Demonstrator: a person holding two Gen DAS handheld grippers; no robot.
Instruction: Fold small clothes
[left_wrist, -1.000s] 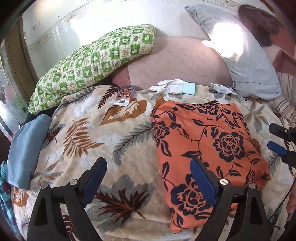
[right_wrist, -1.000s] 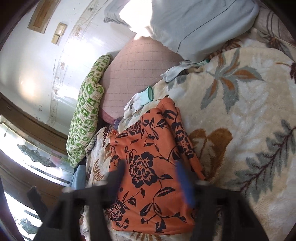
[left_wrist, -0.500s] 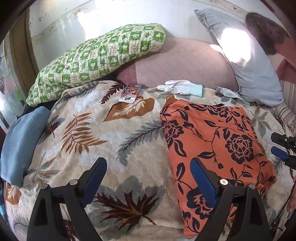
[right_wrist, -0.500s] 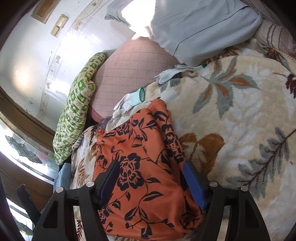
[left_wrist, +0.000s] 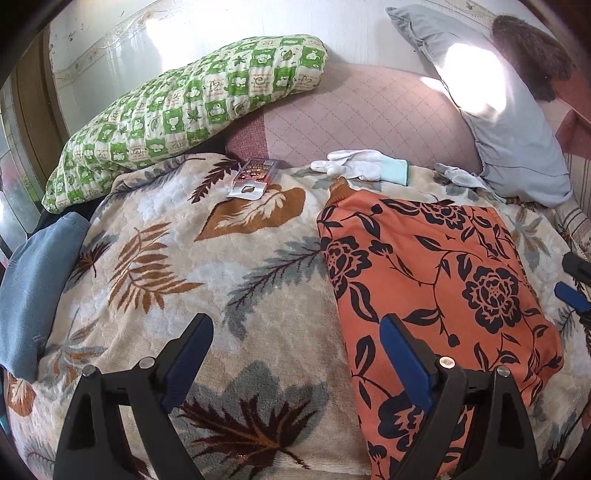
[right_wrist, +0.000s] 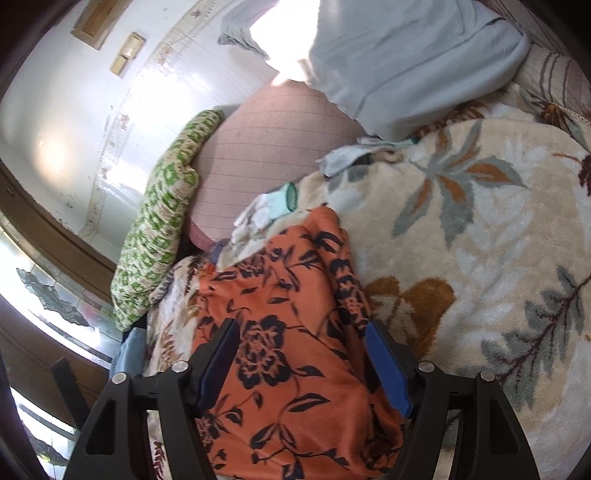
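Orange floral-print garment (left_wrist: 436, 291), already doubled into a neat oblong, lies flat on the cream leaf-patterned fleece blanket (left_wrist: 177, 258). Left gripper (left_wrist: 295, 354) hovers spread beside it; right gripper (right_wrist: 303, 362) straddles its edge, pads apart, probably lining up another fold. Beyond it, pillows lean against a white wall.

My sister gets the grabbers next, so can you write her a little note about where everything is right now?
Left gripper: open, holding nothing, over the leaf-print blanket beside the orange flowered garment.
Right gripper: open, straddling that garment's near end, not clamped.
Garment lies on the blanket, already folded into a narrow strip.
White glove lies just past its far end; ignore it.
Left to do: grip it and finish the fold.
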